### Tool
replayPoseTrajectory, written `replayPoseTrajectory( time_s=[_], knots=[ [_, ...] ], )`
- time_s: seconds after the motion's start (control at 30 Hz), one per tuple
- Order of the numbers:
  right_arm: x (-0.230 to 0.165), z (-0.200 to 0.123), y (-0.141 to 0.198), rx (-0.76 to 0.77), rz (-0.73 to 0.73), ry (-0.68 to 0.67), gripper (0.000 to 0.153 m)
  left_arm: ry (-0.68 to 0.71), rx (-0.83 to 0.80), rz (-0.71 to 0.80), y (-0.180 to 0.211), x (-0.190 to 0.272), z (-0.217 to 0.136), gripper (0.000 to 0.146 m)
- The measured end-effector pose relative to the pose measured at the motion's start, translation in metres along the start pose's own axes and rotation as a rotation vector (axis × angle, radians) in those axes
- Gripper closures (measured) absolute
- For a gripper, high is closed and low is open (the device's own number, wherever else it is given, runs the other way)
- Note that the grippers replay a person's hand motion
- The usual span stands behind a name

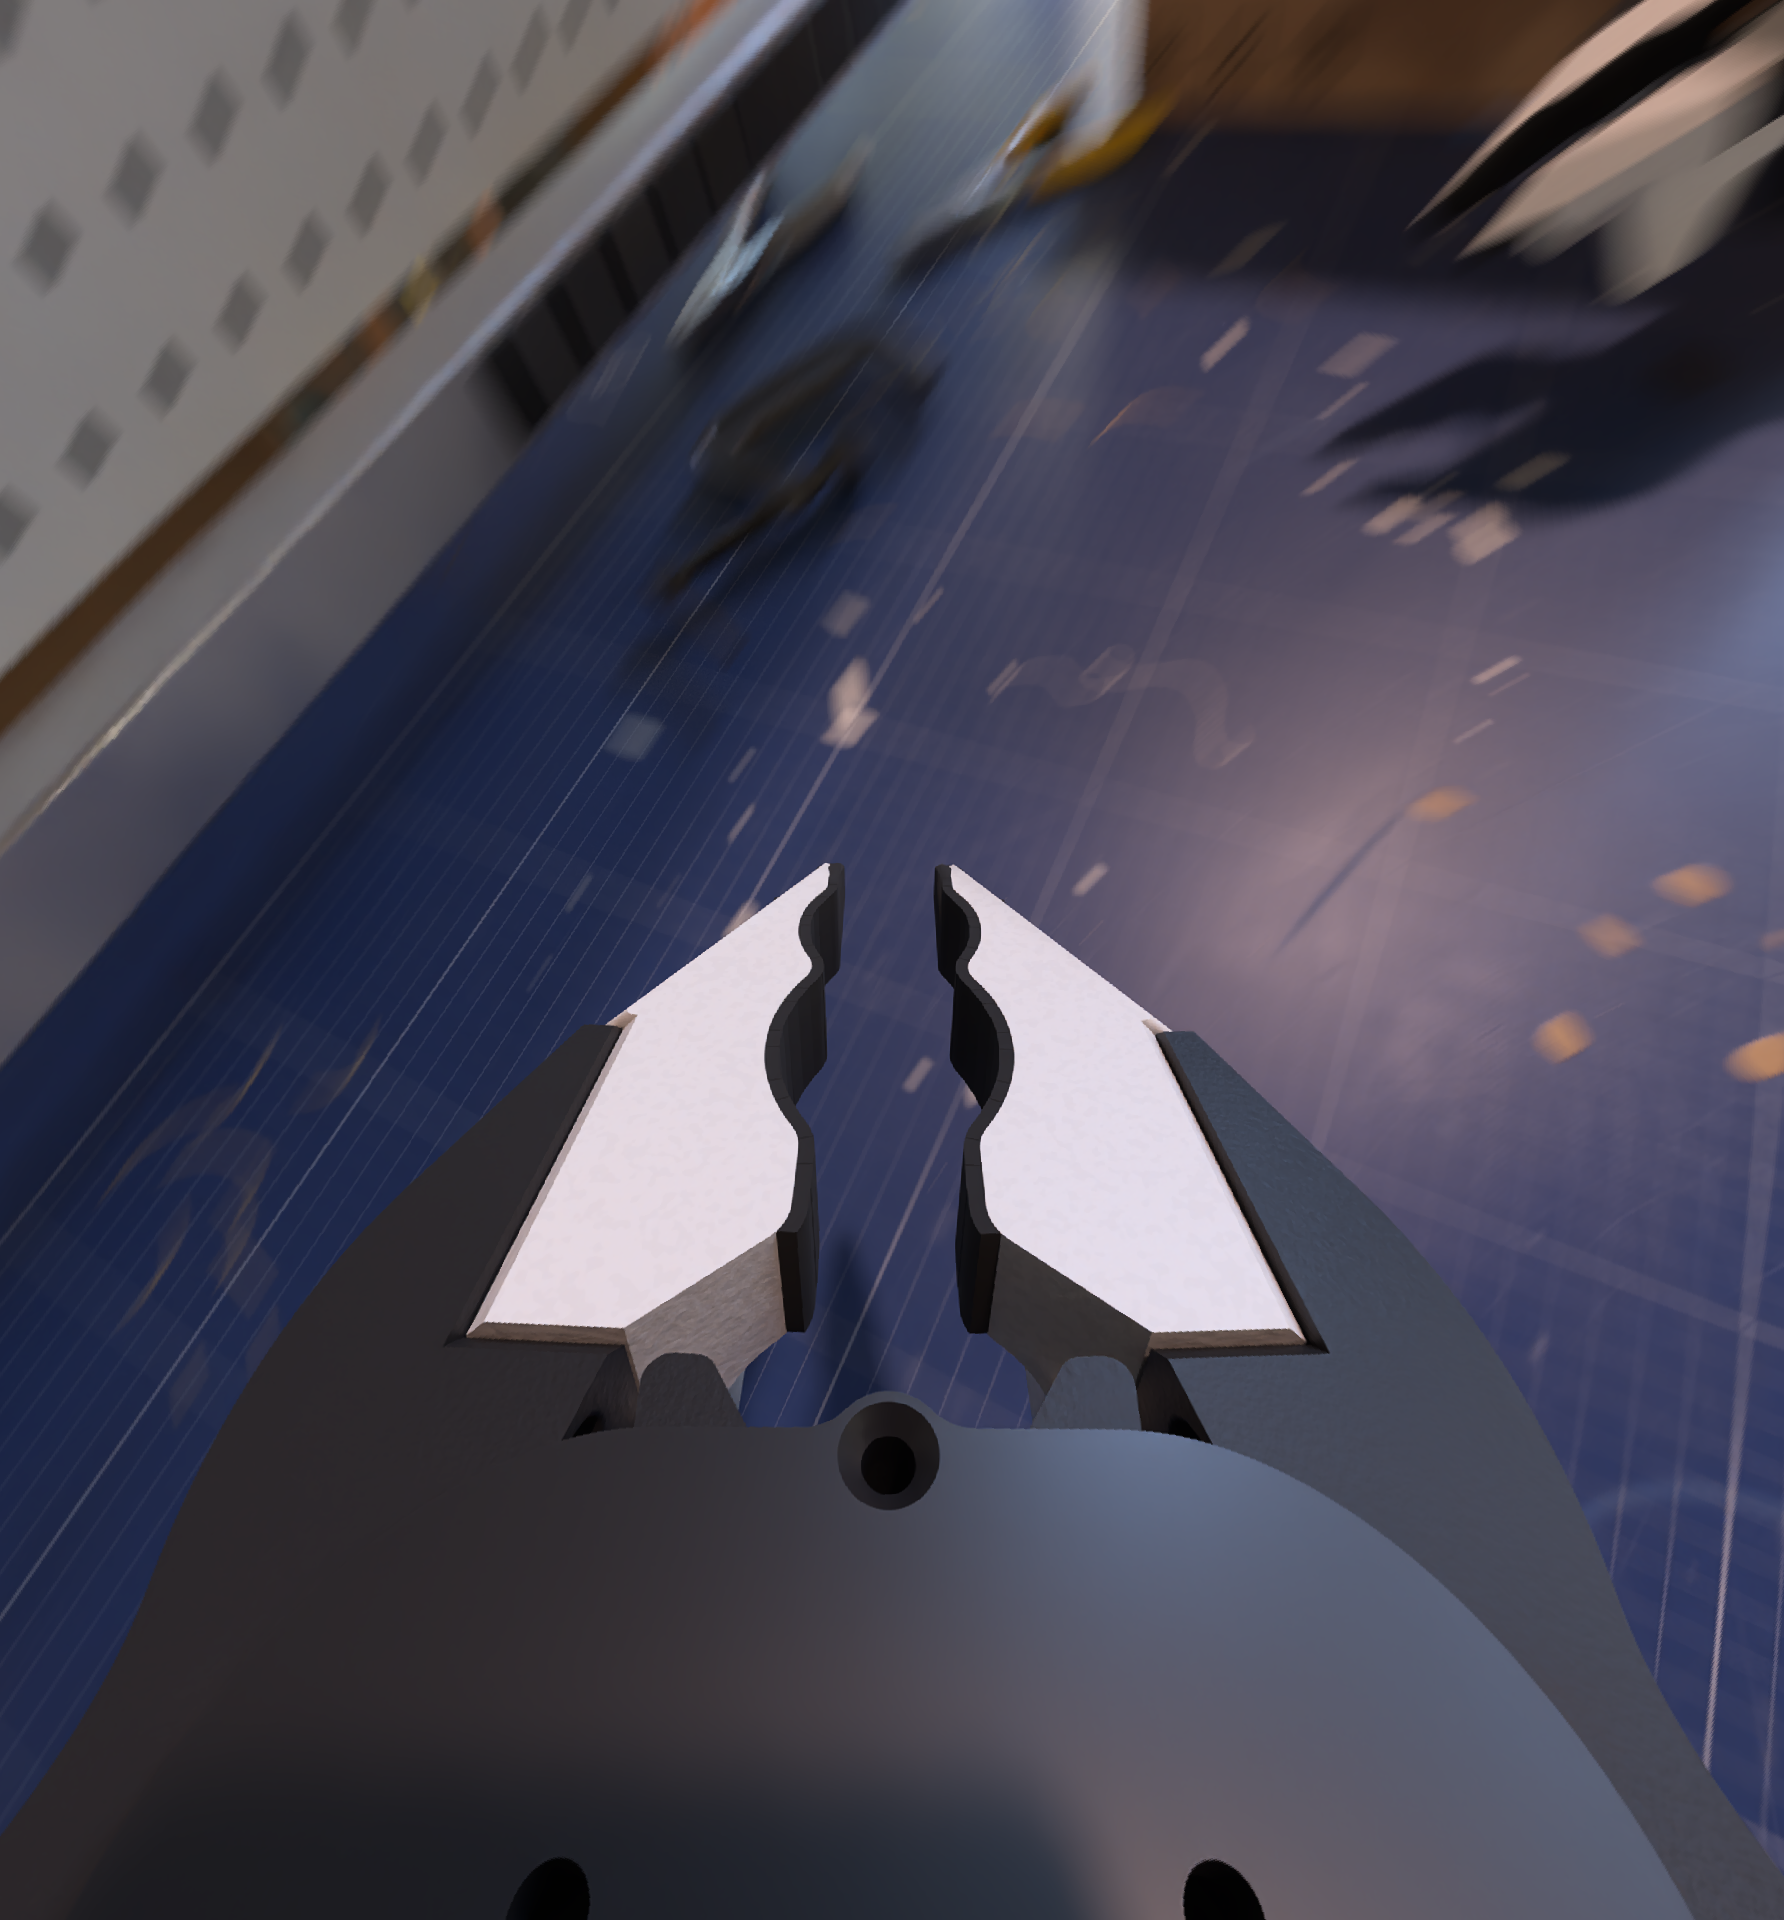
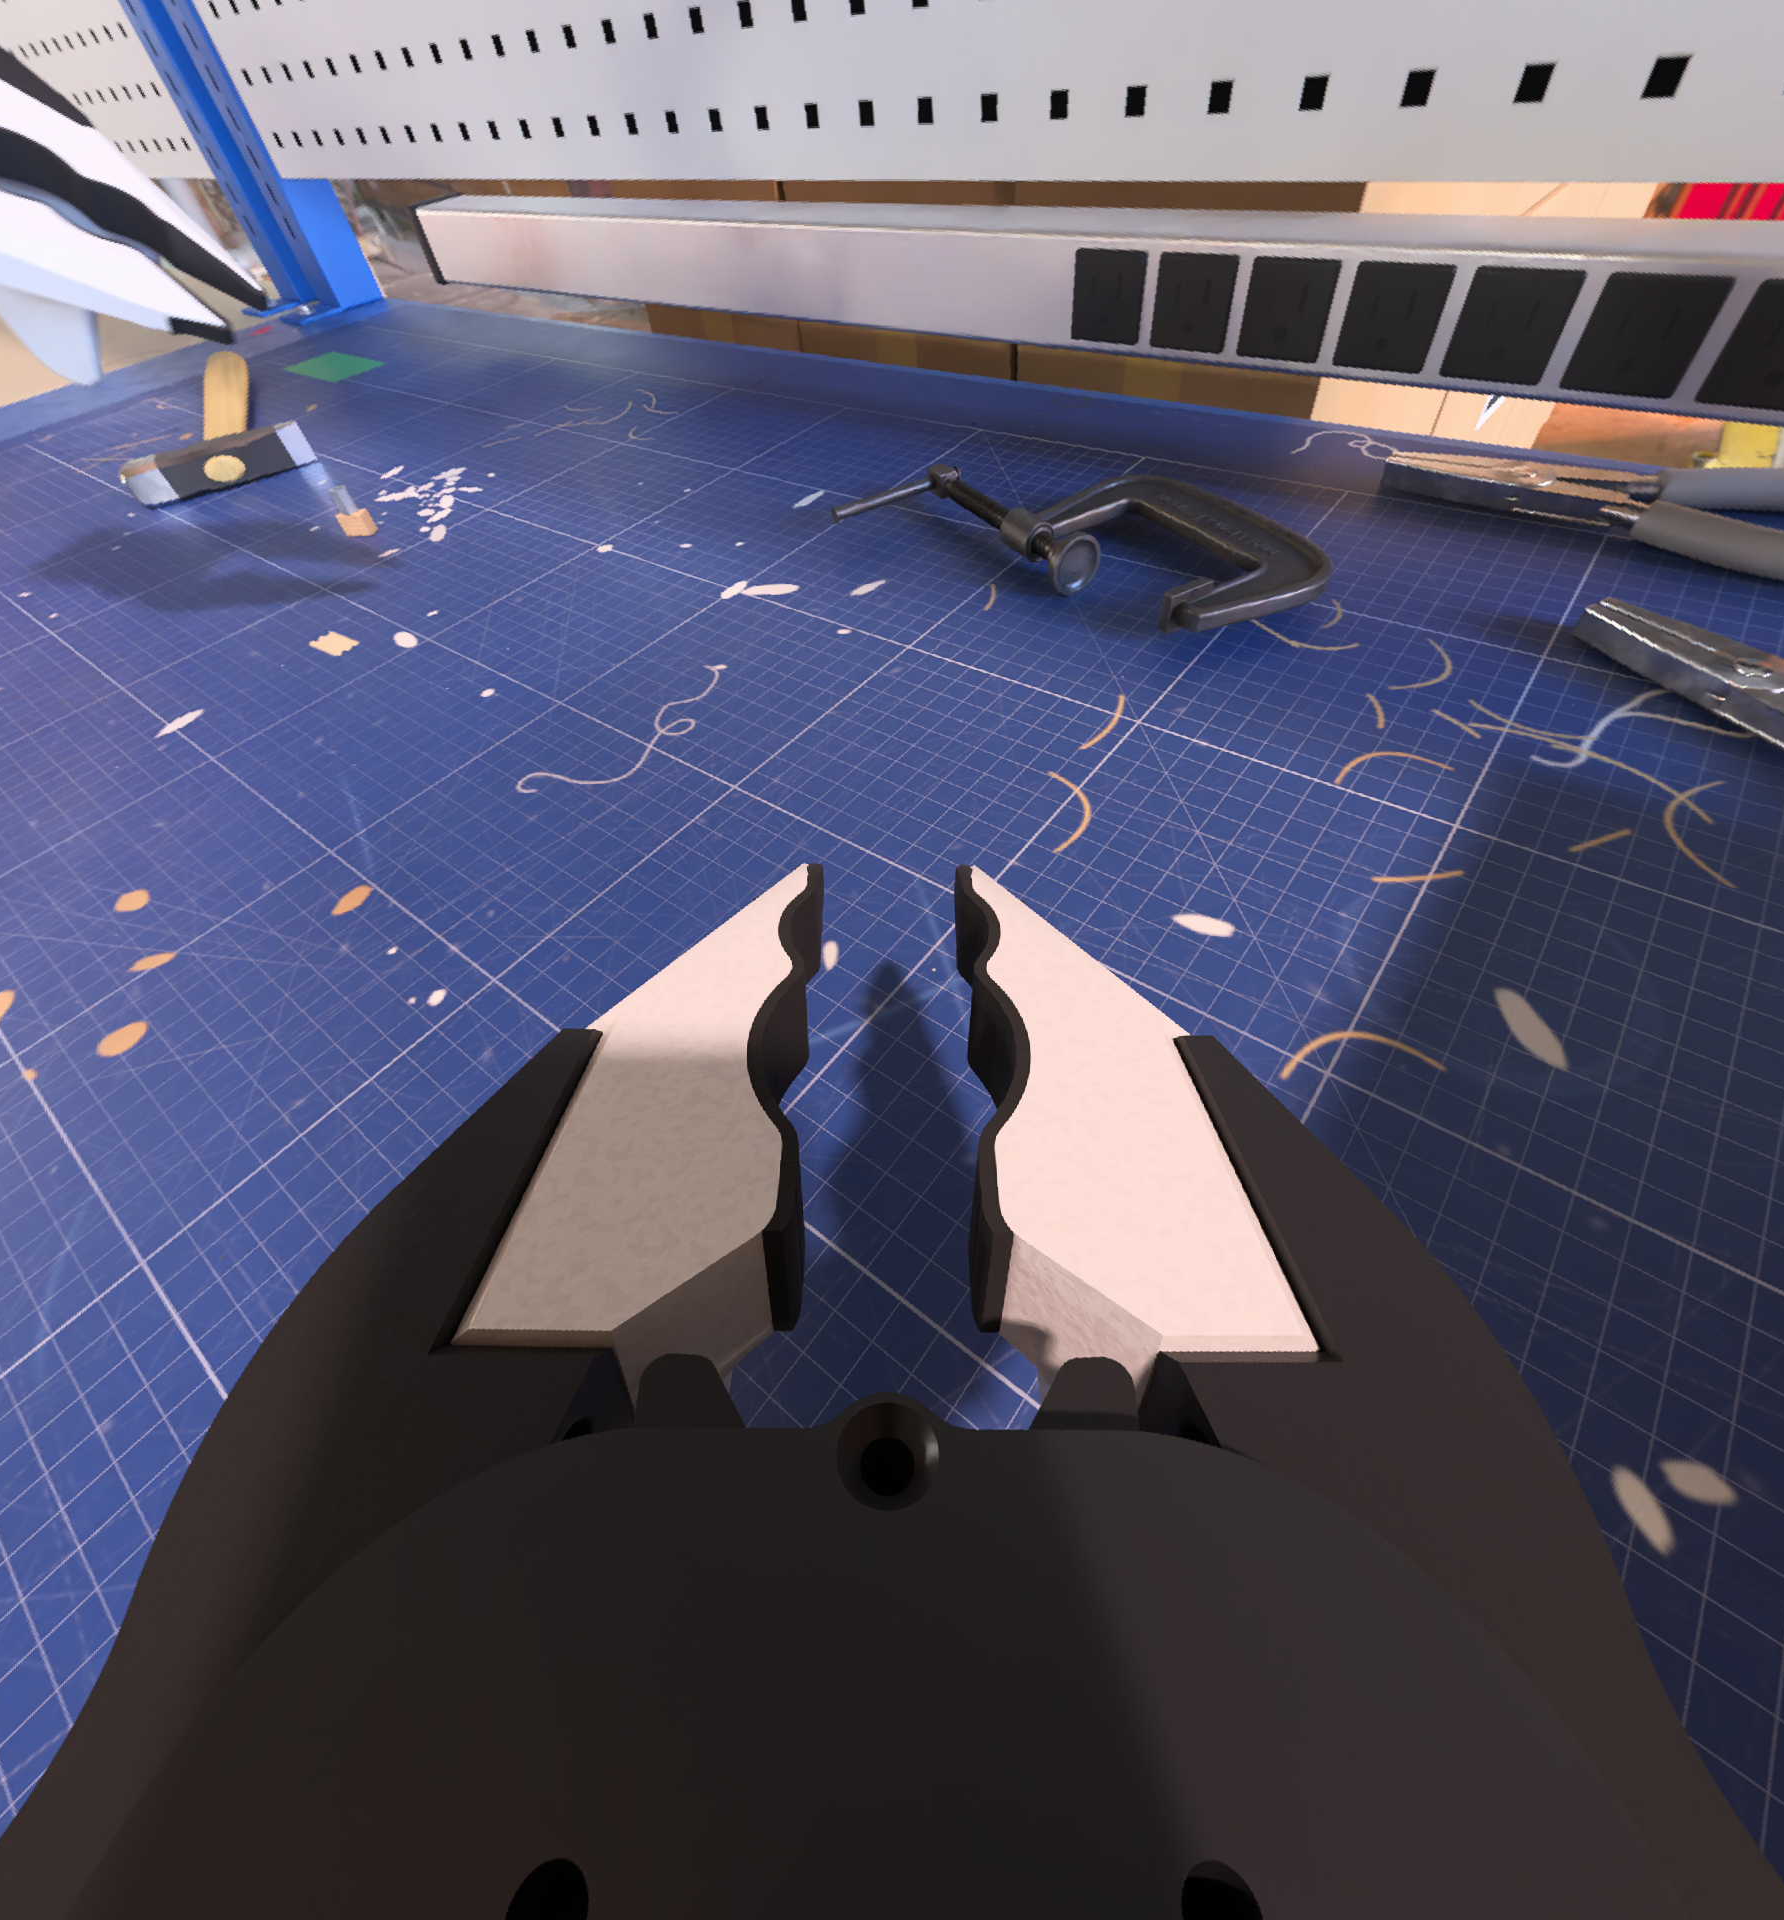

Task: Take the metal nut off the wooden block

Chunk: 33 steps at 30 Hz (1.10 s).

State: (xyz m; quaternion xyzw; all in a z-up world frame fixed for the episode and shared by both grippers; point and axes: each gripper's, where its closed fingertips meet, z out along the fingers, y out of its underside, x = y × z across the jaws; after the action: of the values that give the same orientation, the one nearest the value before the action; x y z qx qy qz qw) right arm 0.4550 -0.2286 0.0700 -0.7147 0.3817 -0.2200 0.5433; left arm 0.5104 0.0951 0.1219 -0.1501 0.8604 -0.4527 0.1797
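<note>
Right hand-held gripper (image 2: pixel 889 883) released, empty, above blue worktop (image 2: pixel 1283 1143), C-clamp (image 2: pixel 1127 545) ahead-right, hammer (image 2: pixel 213 457) far ahead-left, left hand-held gripper (image 1: pixel 889 883) released, empty, surroundings blurred.

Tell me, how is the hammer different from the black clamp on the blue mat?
The hammer has a pale wooden handle and a dark head with silvery ends; the clamp is dark metal all over. The hammer is straight; the clamp curves like a C, with a long screw. The hammer lies far left, the clamp right of the middle. Both lie flat on the mat, untouched.
</note>
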Motion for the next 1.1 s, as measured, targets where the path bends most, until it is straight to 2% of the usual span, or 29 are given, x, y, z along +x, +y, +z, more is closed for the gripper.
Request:
replayPoseTrajectory(
  time_s=[0.07,0.13,0.2,0.27,0.43,0.8,1.1],
  knots=[
    [-0.001,0.0,0.0,-0.002,0.003,-0.014,0.128,-0.124,-0.193,-0.061,0.034,-0.039,-0.02,0.129],
    [-0.002,0.001,0.0,-0.008,0.012,-0.027,0.128,-0.19,-0.337,-0.111,0.065,-0.062,-0.032,0.129],
    [-0.003,0.001,0.0,-0.004,0.018,-0.034,0.128,-0.181,-0.488,-0.15,0.092,-0.069,-0.04,0.131],
    [-0.005,0.001,-0.001,0.006,0.02,-0.038,0.128,-0.134,-0.562,-0.178,0.108,-0.068,-0.043,0.134],
    [-0.007,0.001,-0.001,0.004,0.015,-0.042,0.128,-0.102,-0.693,-0.237,0.133,-0.07,-0.042,0.136],
    [-0.008,0.001,-0.001,0.005,0.018,-0.048,0.129,-0.054,-0.872,-0.139,0.155,-0.077,-0.033,0.137],
    [-0.008,0.001,0.0,0.002,0.024,-0.053,0.129,-0.008,-0.924,-0.109,0.16,-0.075,-0.029,0.138]
  ],
)
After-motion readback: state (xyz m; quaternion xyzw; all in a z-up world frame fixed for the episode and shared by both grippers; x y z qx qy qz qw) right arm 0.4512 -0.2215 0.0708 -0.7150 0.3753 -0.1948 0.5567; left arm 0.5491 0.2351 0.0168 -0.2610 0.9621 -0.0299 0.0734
